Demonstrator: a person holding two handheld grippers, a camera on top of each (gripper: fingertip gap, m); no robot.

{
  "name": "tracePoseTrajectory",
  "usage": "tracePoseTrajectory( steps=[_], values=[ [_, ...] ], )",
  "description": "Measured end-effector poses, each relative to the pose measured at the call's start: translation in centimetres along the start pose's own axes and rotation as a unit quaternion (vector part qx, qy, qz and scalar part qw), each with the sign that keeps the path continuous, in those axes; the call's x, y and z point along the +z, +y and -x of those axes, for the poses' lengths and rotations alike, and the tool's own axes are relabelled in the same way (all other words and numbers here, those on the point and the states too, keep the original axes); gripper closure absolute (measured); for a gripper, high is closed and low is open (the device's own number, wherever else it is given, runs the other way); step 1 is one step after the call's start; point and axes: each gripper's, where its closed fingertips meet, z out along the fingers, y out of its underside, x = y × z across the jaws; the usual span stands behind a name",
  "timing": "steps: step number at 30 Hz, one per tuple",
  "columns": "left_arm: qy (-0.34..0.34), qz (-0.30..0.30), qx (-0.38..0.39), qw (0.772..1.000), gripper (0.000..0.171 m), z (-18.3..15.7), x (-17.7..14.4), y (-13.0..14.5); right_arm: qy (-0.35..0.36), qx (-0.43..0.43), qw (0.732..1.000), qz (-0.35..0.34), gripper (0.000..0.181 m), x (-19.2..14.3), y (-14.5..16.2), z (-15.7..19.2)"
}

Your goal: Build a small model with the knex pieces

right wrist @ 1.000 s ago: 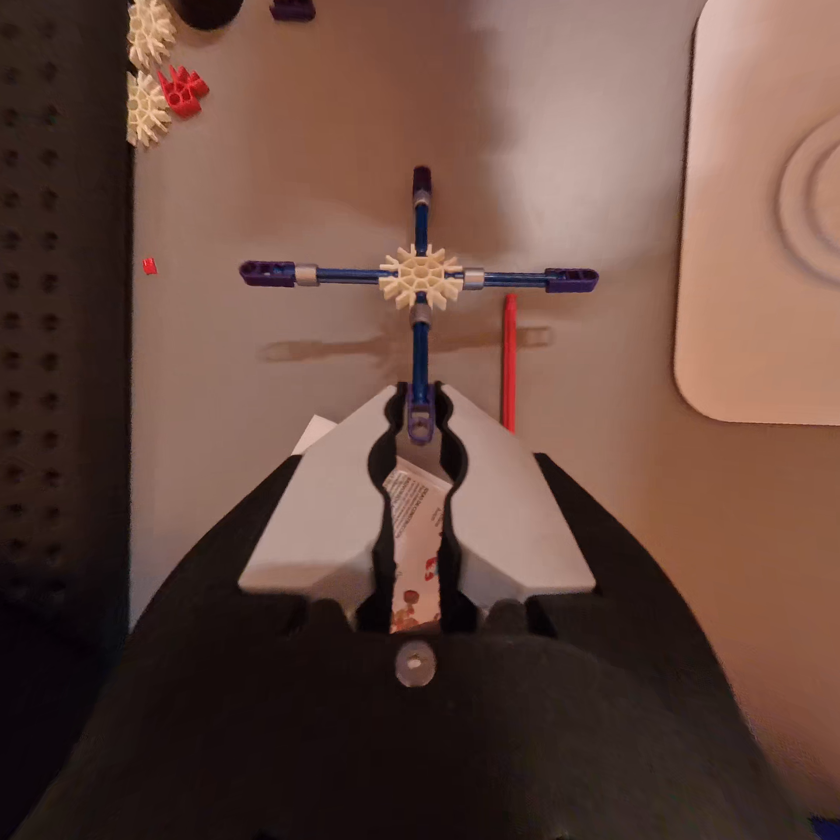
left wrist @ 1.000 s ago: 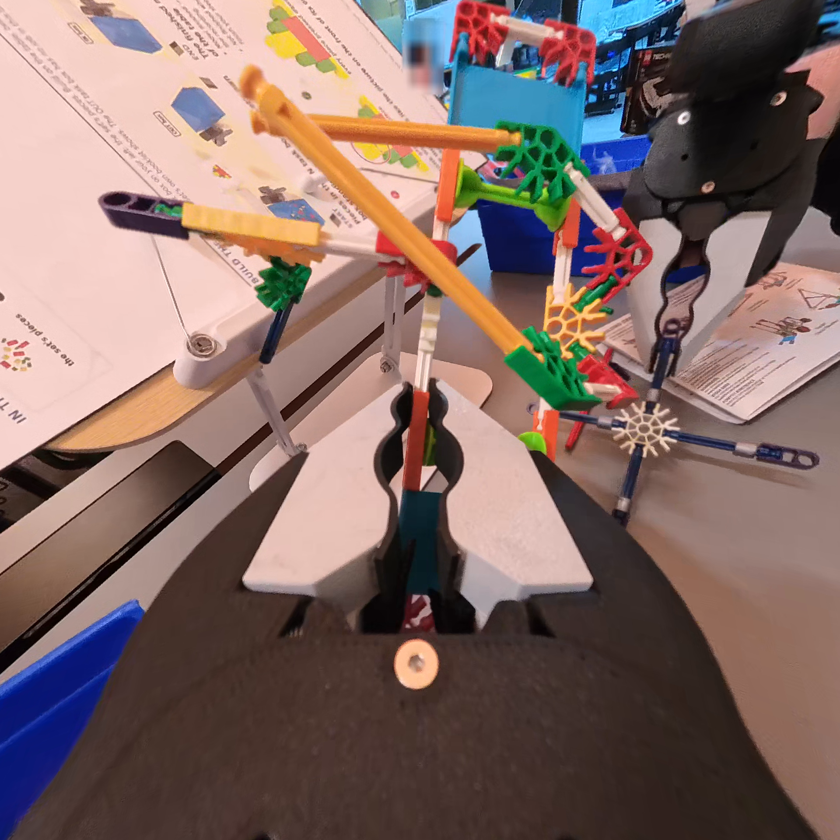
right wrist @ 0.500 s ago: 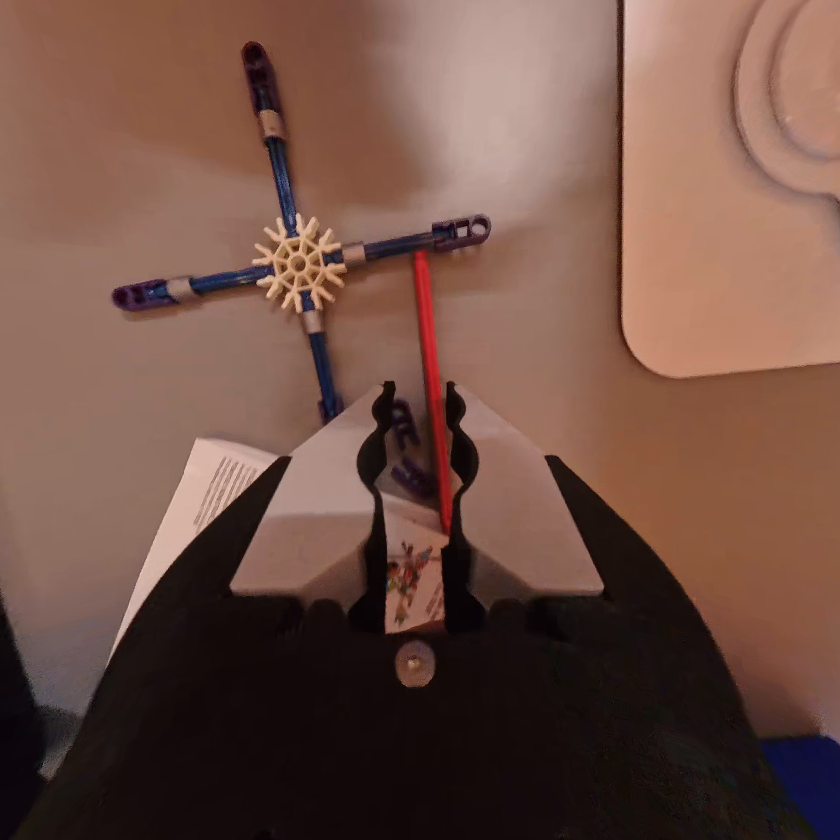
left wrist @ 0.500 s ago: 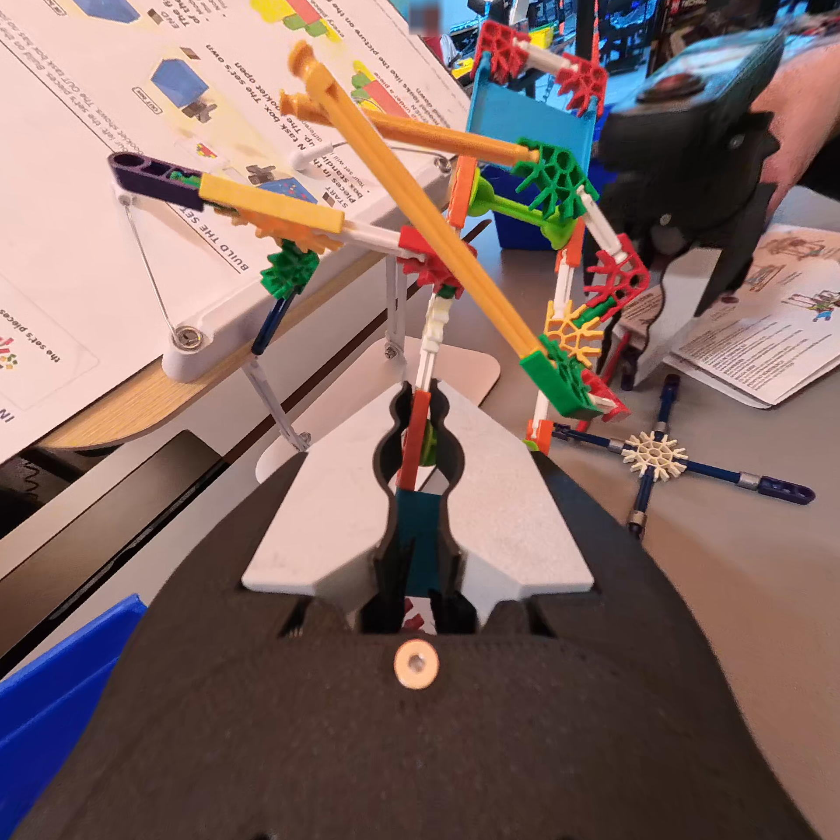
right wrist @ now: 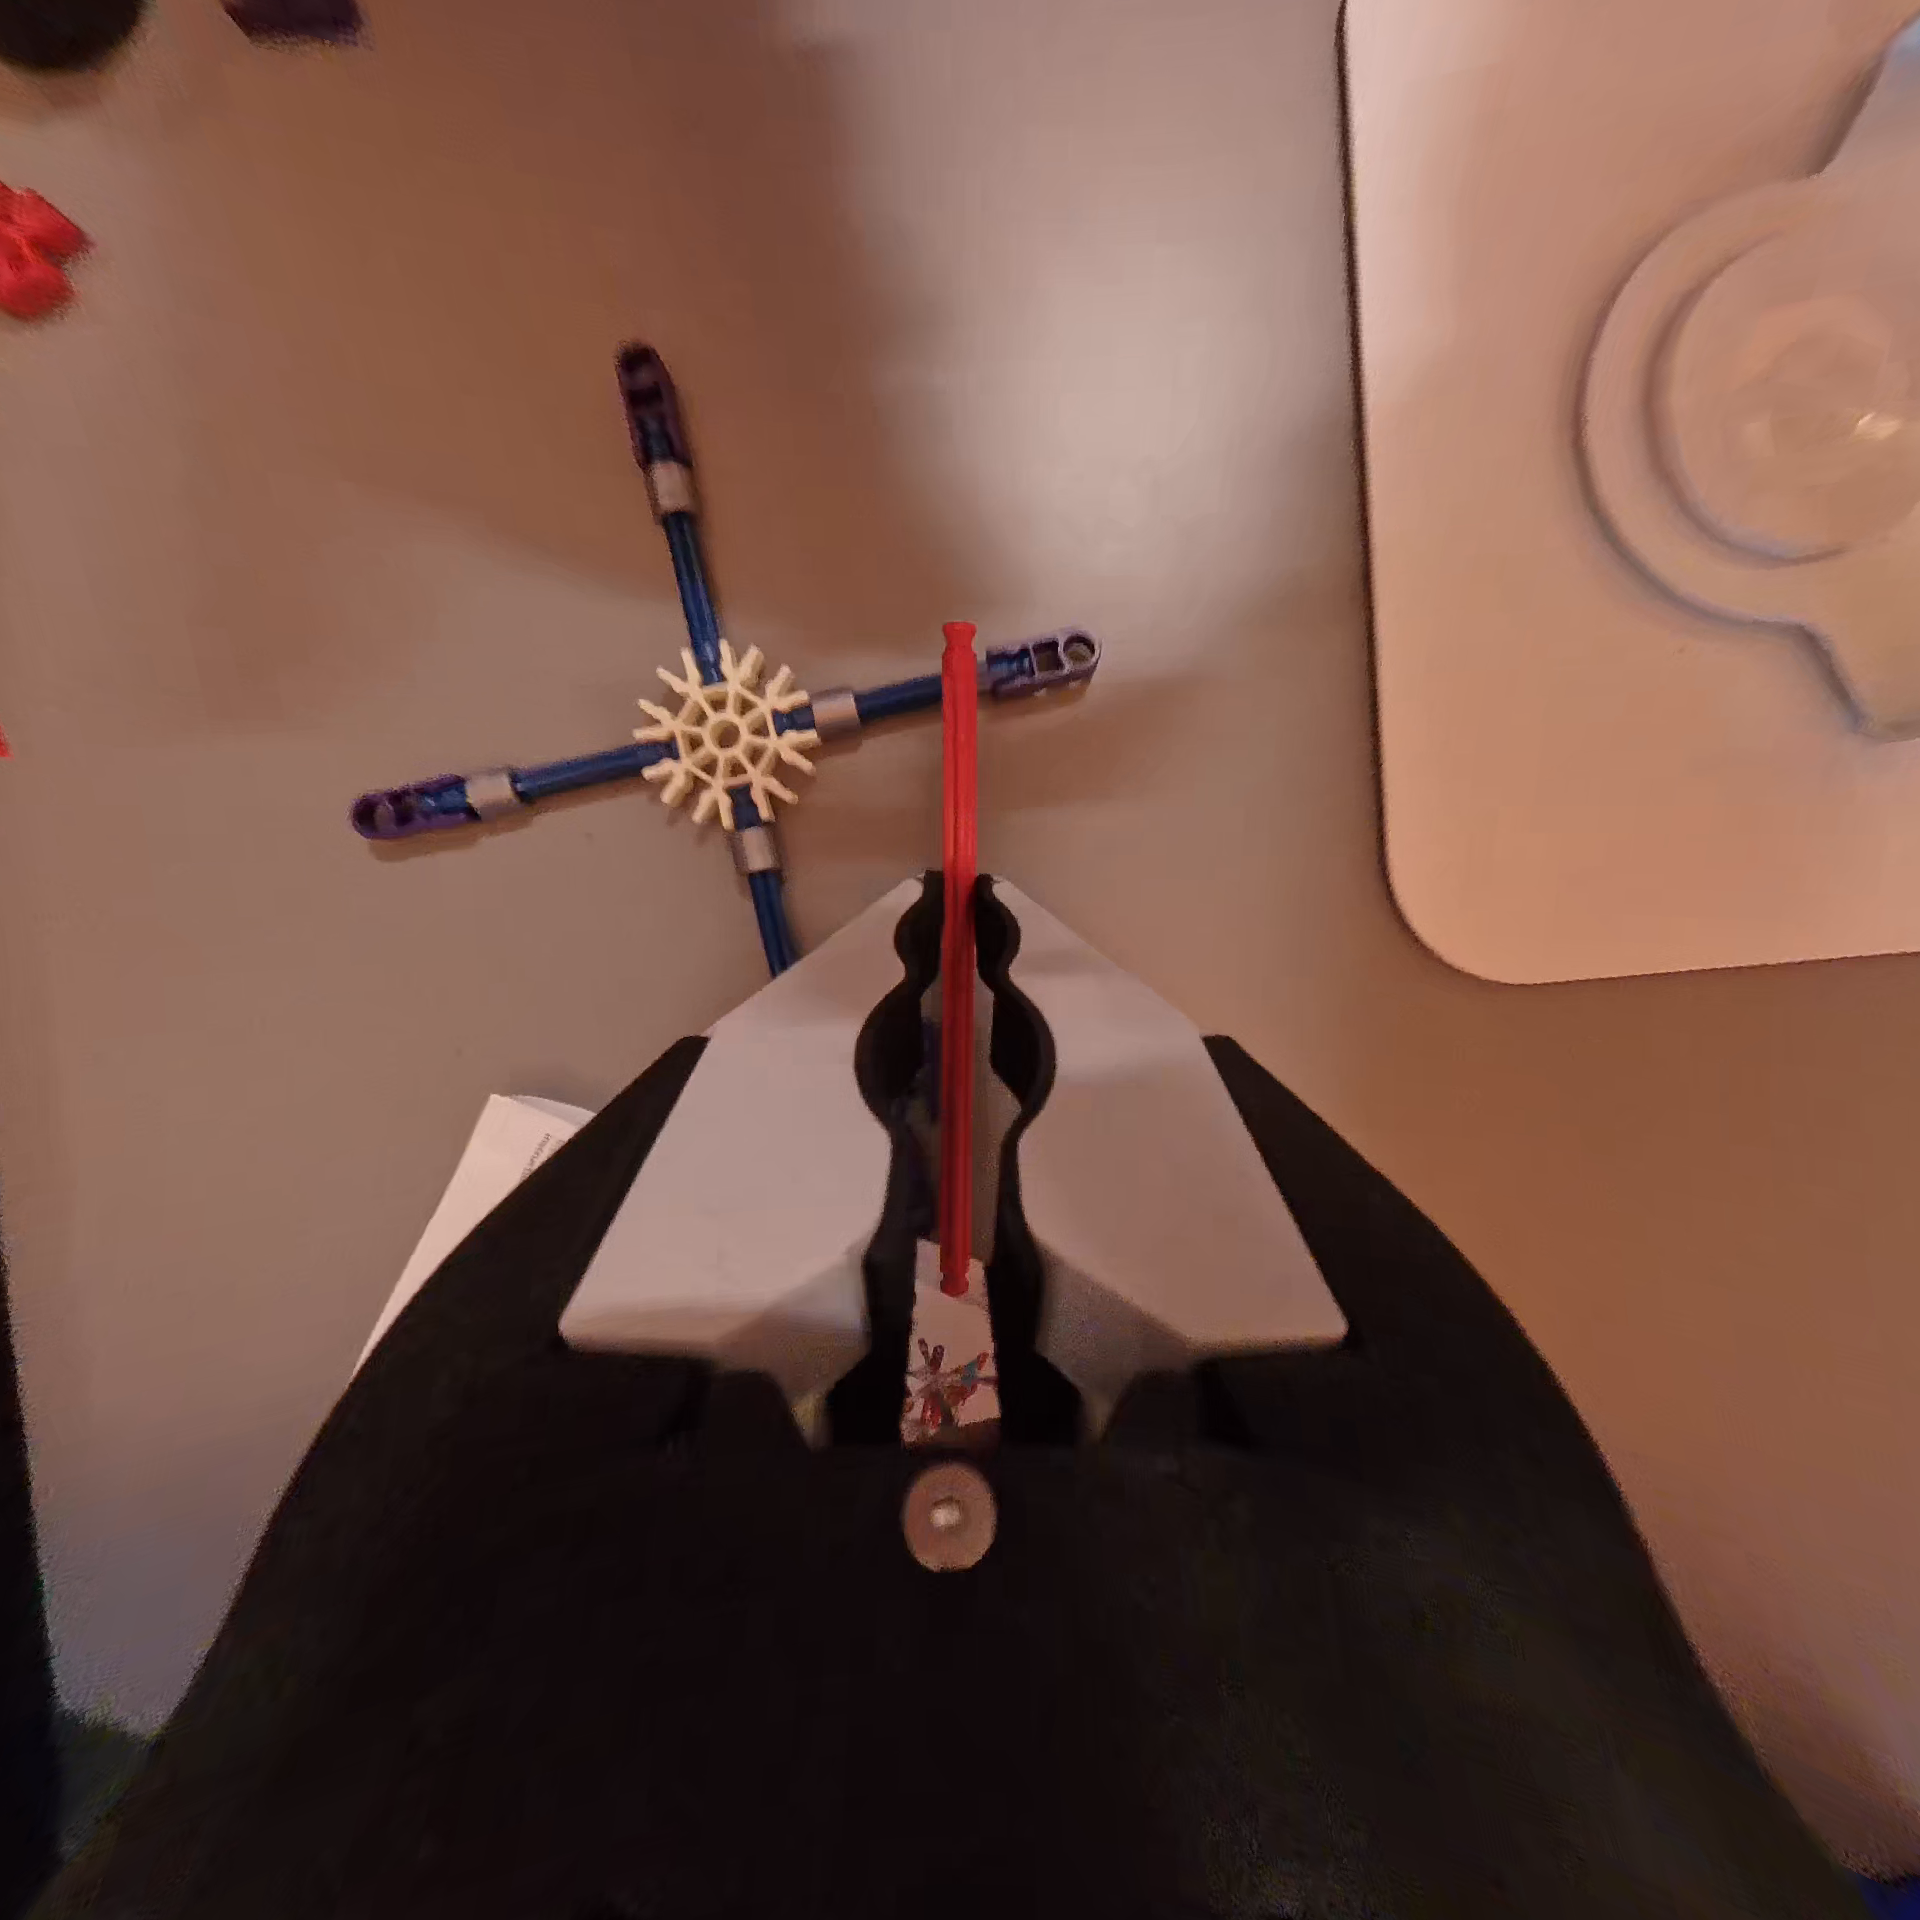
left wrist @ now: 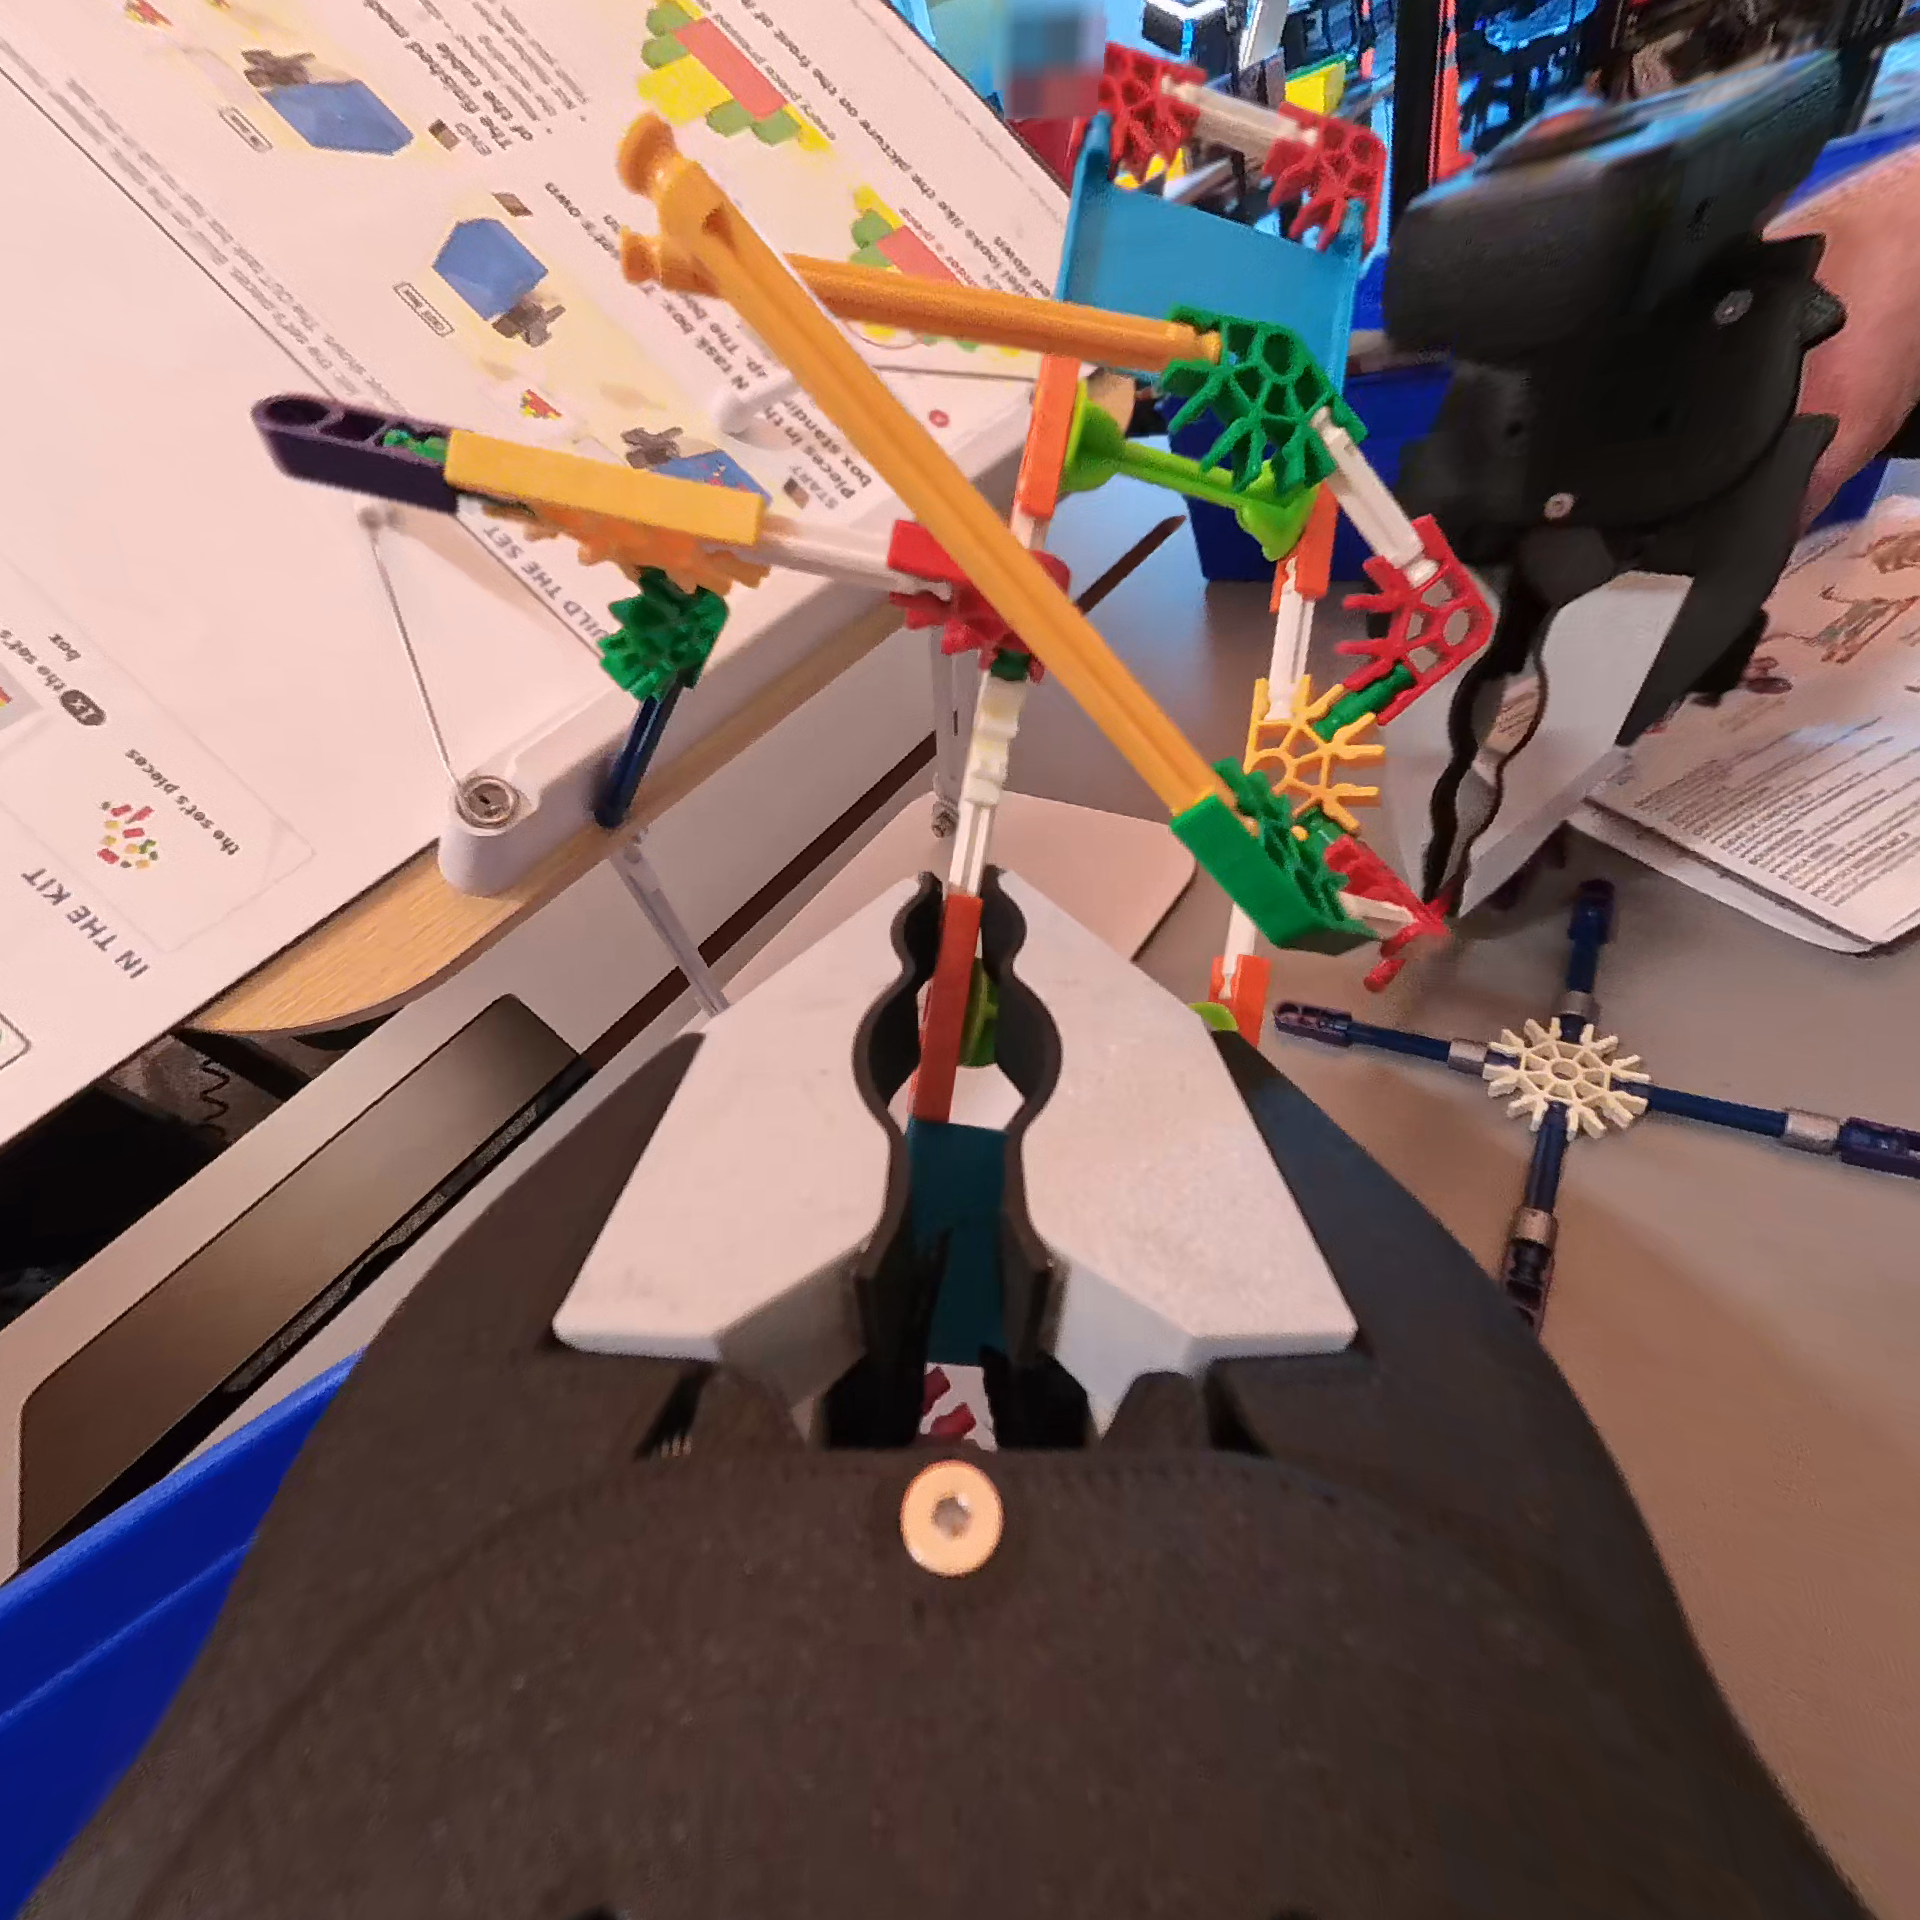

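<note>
Two views. Left wrist view: left gripper point(left wrist: 956, 914) is clamped on an orange rod point(left wrist: 948, 1003) of the colourful model point(left wrist: 1039, 540), held upright.
Right wrist view: right gripper point(right wrist: 954, 883) is closed on a red rod point(right wrist: 958, 831), long axis pointing fwd, w/ the blue cross piece point(right wrist: 724, 736) lying just left on the table point(right wrist: 1039, 312).

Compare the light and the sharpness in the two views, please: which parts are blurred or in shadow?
Left wrist view: bright daylight, the rod model sharp, the right gripper slightly soft, straight edges bowed by the wide lens. Right wrist view: dim, warm light with a broad shadow over the table; the red rod and the white snowflake connector fairly sharp, the red piece at the left edge smeared.
</note>
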Motion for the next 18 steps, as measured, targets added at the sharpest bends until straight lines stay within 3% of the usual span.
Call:
tracePoseTrajectory(
  steps=[9, 18],
  values=[
    [-0.041, -0.015, -0.005, 0.999, 0.167, 1.0, 0.1, -0.2, 0.01, -0.008, 0.989, -0.149, 0.178, -4.8, -5.5, 0.4],
    [-0.08, -0.03, 0.006, 0.996, 0.167, 1.7, -0.2, -0.6, 0.007, -0.009, 0.984, -0.18, 0.178, -5.5, -7.3, 0.9]
  ],
)
